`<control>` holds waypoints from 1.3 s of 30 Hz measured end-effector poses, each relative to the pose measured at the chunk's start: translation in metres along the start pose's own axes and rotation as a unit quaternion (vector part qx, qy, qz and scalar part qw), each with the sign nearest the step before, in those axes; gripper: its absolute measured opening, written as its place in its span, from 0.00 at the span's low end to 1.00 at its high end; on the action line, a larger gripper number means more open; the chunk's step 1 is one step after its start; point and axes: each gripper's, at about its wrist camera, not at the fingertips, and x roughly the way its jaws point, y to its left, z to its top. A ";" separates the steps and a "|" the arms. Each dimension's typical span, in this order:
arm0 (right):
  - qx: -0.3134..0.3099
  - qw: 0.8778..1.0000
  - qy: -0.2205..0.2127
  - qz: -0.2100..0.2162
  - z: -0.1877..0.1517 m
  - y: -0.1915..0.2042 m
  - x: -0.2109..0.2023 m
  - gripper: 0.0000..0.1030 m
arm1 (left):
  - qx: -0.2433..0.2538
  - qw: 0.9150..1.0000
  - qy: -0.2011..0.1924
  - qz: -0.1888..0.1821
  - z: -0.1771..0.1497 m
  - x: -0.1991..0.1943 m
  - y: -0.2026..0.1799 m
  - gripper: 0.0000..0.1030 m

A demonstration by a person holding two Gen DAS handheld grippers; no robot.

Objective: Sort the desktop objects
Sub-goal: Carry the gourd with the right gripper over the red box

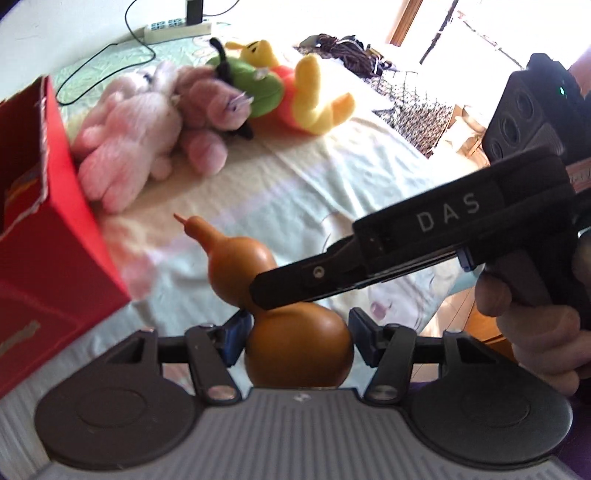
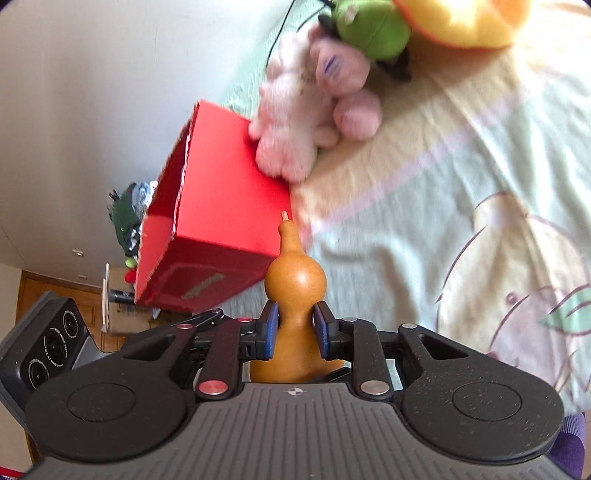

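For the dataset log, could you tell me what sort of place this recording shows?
Probably a bedroom at home: the work surface looks like a bed under a printed sheet, with plush toys piled on it and a power strip lying by the wall.

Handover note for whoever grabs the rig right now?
Left claw: pads flank the gourd's lower bulb; contact unclear.
Right claw: shut on the gourd's waist.
The gourd is held in the air, stem pointing toward the red box.
Pink plush, purple plush, green plush and yellow plush lie piled on the sheet behind the box.
Done: gourd picked up.
Left: drop the gourd in the box, presumably; then the plush toys.
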 end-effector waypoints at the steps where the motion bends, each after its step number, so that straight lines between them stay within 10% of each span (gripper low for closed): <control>1: -0.002 1.000 -0.005 0.003 0.001 -0.001 -0.004 0.24 | -0.003 1.000 -0.004 -0.002 0.005 0.001 -0.004 0.58; 26: -0.089 0.984 -0.108 0.111 0.078 0.097 0.004 0.24 | 0.028 0.990 -0.131 0.049 0.091 -0.106 0.062 0.58; 39: -0.078 0.992 -0.073 0.067 0.086 0.157 0.104 0.24 | 0.055 0.994 -0.081 0.038 0.085 -0.129 0.181 0.58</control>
